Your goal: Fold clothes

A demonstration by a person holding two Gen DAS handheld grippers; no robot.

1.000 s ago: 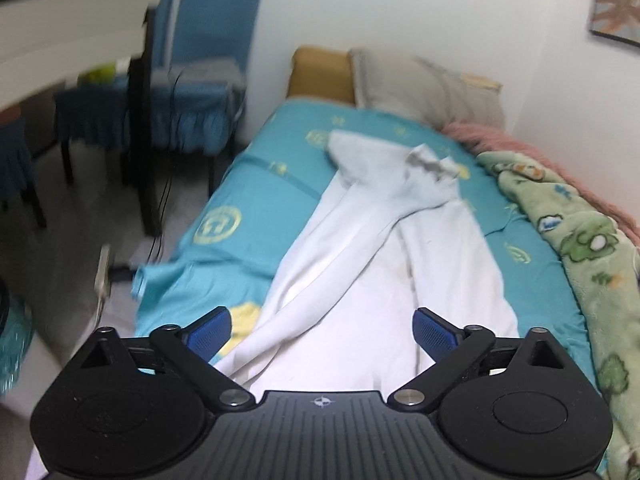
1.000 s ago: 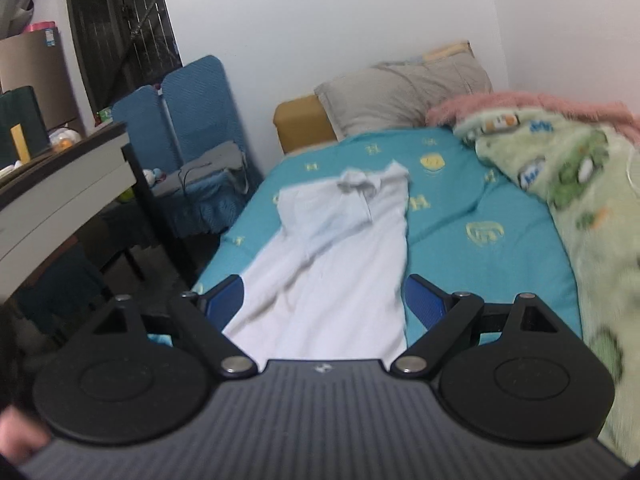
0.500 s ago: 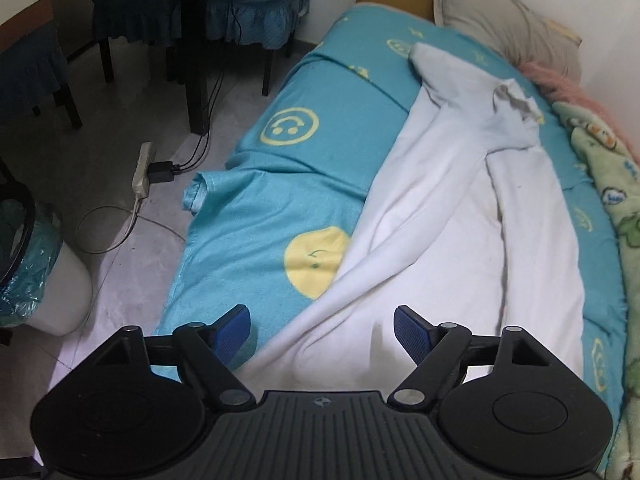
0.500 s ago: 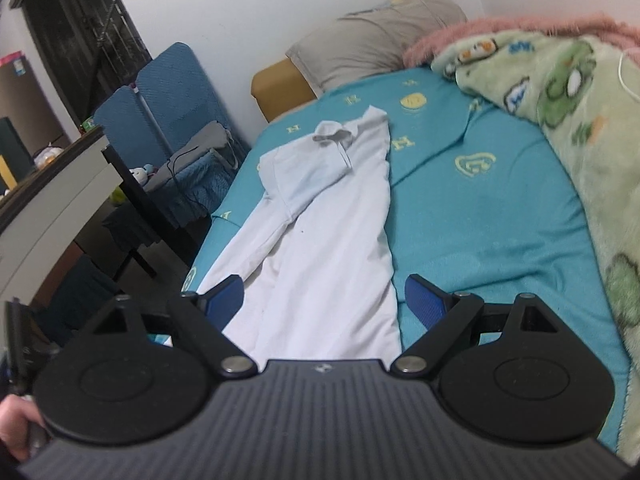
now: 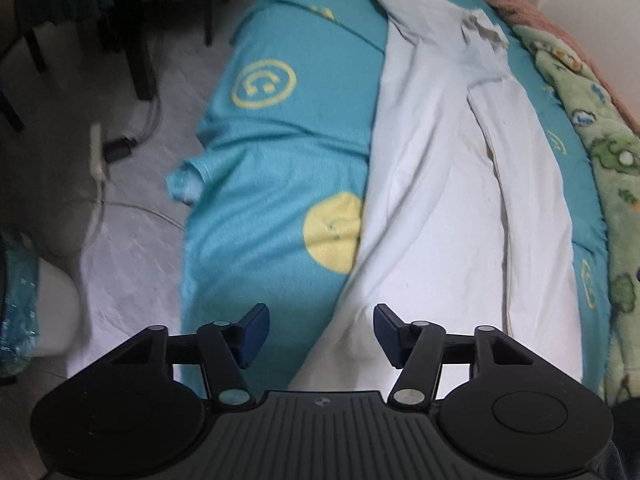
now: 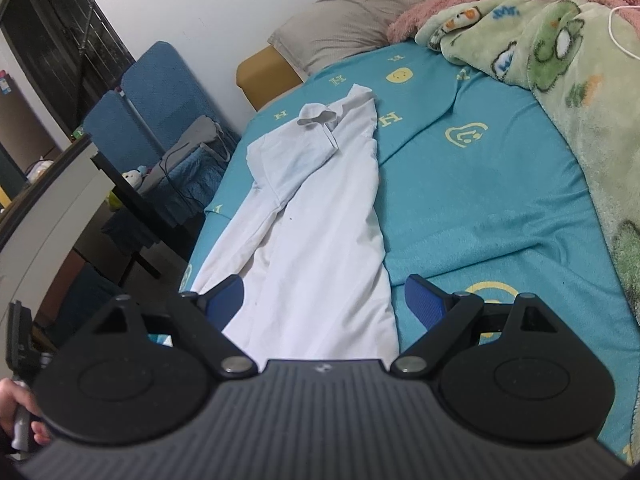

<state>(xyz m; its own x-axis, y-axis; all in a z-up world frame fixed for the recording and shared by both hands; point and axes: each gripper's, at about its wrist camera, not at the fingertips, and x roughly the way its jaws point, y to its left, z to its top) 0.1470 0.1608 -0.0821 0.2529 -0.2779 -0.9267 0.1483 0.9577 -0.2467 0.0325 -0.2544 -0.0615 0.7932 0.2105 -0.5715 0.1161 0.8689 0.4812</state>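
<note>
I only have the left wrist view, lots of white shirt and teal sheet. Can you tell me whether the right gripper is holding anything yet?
Observer: No. The right gripper is open over the white shirt's near hem, gripping nothing.
Operator: Is the collar spread flat?
Observer: It's at the far end by the grey pillow, with one side of the shirt folded in over the chest.
Operator: Anything crowding the right side?
Observer: A green blanket is heaped along that edge, apart from the shirt.

R gripper (image 6: 320,300), jaws wide, above hem of white shirt (image 6: 320,200) flat on teal bedsheet (image 6: 480,200)
</note>
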